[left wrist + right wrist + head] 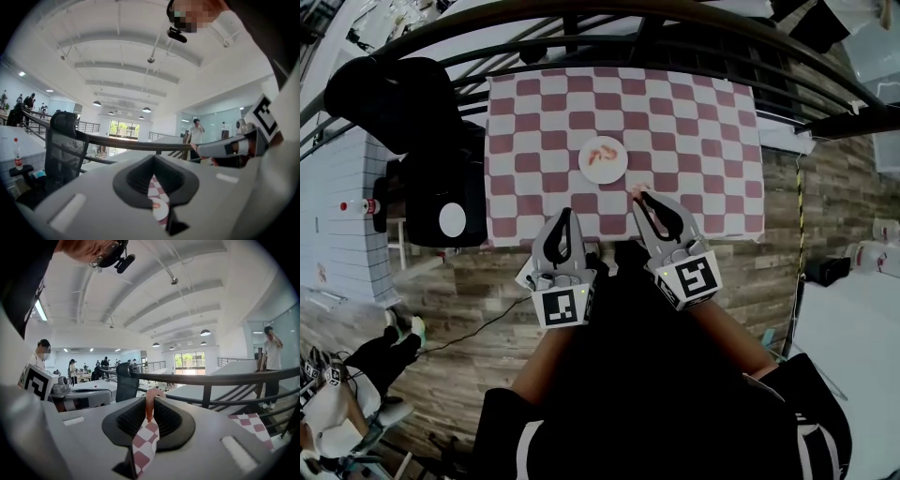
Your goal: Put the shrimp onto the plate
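A white plate (587, 171) sits mid-table on the red-and-white checked cloth (703, 141), with shrimp (603, 154) lying on it. My right gripper (639, 194) hovers over the cloth's near part, just right of and nearer than the plate, shut on a pink shrimp (636, 190). In the right gripper view that shrimp (150, 401) curls up between the jaw tips of the right gripper (150, 405). My left gripper (566, 215) is at the table's near edge, left of the plate, shut and empty. Through the slit of the left gripper (153, 164) the plate (161, 212) shows.
A black office chair (422, 141) stands against the table's left side. A dark curved railing (675, 37) runs beyond the far edge. Wood plank floor (825, 197) lies right of the table. A red-capped bottle (362, 206) is on a white surface far left.
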The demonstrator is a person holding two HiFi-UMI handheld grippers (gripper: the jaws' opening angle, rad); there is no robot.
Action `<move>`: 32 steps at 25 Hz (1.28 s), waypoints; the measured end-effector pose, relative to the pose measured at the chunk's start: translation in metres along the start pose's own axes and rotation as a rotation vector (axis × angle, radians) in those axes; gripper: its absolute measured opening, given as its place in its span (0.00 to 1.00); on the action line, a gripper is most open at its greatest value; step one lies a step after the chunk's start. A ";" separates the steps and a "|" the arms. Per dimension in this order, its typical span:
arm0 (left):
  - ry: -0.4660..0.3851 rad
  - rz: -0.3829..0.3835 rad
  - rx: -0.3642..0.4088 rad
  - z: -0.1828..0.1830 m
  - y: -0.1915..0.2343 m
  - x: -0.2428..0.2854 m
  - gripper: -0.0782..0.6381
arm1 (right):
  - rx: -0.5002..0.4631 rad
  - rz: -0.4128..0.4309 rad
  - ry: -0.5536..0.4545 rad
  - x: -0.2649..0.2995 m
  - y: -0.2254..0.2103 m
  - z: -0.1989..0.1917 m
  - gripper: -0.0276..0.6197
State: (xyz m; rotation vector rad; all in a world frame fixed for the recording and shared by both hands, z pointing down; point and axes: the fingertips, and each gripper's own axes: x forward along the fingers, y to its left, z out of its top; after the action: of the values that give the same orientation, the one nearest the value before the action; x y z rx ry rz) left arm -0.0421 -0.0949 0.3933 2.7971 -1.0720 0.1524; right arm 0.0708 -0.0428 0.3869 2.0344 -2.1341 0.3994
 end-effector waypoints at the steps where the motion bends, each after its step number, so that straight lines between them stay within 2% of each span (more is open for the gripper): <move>1: 0.000 0.014 0.002 0.002 -0.002 0.004 0.12 | -0.004 0.014 -0.005 0.005 -0.004 0.003 0.13; 6: -0.005 0.049 0.011 0.013 -0.010 0.025 0.12 | -0.049 0.078 -0.005 0.026 -0.021 0.007 0.12; 12: 0.018 0.116 0.025 0.010 -0.008 0.041 0.12 | -0.060 0.172 0.046 0.048 -0.031 -0.001 0.12; 20: 0.040 0.155 -0.011 -0.007 -0.008 0.047 0.12 | -0.153 0.246 0.150 0.073 -0.039 -0.037 0.13; 32: 0.047 0.257 -0.033 -0.022 0.002 0.041 0.12 | -0.162 0.328 0.273 0.107 -0.037 -0.095 0.13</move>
State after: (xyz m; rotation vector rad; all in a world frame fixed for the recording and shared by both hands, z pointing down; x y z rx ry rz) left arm -0.0143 -0.1193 0.4209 2.6025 -1.4041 0.2244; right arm 0.0959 -0.1176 0.5121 1.4535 -2.2419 0.4965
